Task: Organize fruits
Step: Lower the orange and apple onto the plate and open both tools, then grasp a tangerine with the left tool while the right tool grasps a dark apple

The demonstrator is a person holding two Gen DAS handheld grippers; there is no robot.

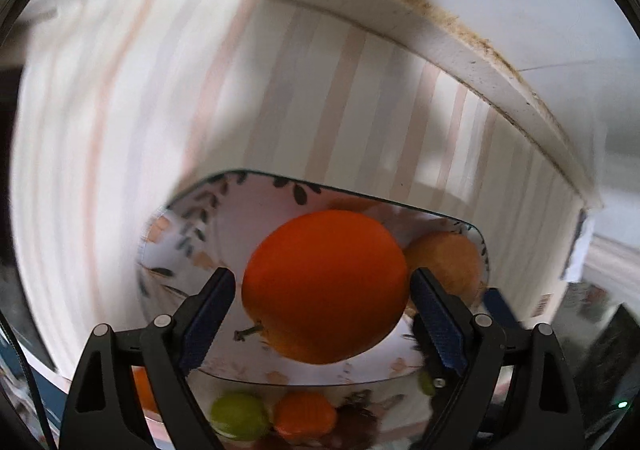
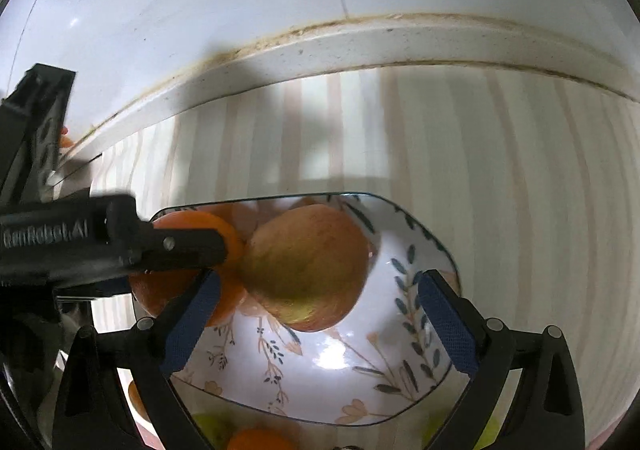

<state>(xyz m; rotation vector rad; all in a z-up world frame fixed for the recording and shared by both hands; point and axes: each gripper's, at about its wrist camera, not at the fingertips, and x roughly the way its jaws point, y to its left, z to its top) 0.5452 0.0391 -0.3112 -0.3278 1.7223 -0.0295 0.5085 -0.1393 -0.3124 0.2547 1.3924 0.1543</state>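
A white bowl with a leaf pattern [image 1: 192, 234] [image 2: 404, 330] sits on a striped cloth. My left gripper [image 1: 322, 292] reaches into the bowl with its blue pads [image 1: 208, 314] on both sides of a large orange [image 1: 324, 286]; the left pad shows a small gap. In the right wrist view that gripper's arm [image 2: 80, 246] lies across the orange [image 2: 188, 290]. A yellow-red apple [image 2: 308, 270] [image 1: 448, 262] lies beside the orange in the bowl. My right gripper [image 2: 318, 324] is open and empty, over the bowl just in front of the apple.
A second dish below the bowl holds a green fruit [image 1: 240, 416] and a small orange fruit [image 1: 306, 416] [image 2: 260, 440]. A white raised counter ledge [image 2: 360, 49] runs behind the striped cloth [image 2: 500, 169].
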